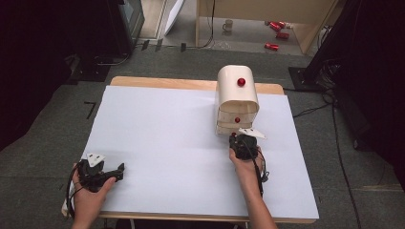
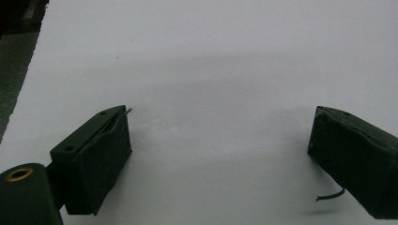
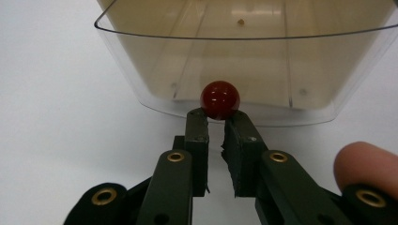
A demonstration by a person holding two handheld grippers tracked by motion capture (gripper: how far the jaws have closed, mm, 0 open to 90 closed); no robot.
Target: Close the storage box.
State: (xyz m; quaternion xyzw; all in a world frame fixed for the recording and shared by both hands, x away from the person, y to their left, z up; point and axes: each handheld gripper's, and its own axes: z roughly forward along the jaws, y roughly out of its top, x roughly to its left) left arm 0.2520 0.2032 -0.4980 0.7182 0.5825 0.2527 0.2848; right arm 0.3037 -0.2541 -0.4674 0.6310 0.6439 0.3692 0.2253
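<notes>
A small cream plastic drawer cabinet (image 1: 237, 98) with a rounded top is seen right of centre in the high view, on a smooth white sheet (image 1: 157, 143) laid over a wooden table (image 1: 162, 82). A glossy red ball knob (image 1: 241, 82) is set on its upper part. Its bottom drawer (image 3: 244, 61), of clear, thin-walled plastic with a curved lip, is seen at the top of the right gripper view, drawn out. A second round red knob (image 3: 219, 99) on the drawer front is clamped by the right gripper (image 3: 216, 117), whose matte black jaws are nearly together around it. At lower left of the high view, the left gripper (image 1: 119, 170) is held with its padded jaws wide apart over bare sheet, nothing between them.
</notes>
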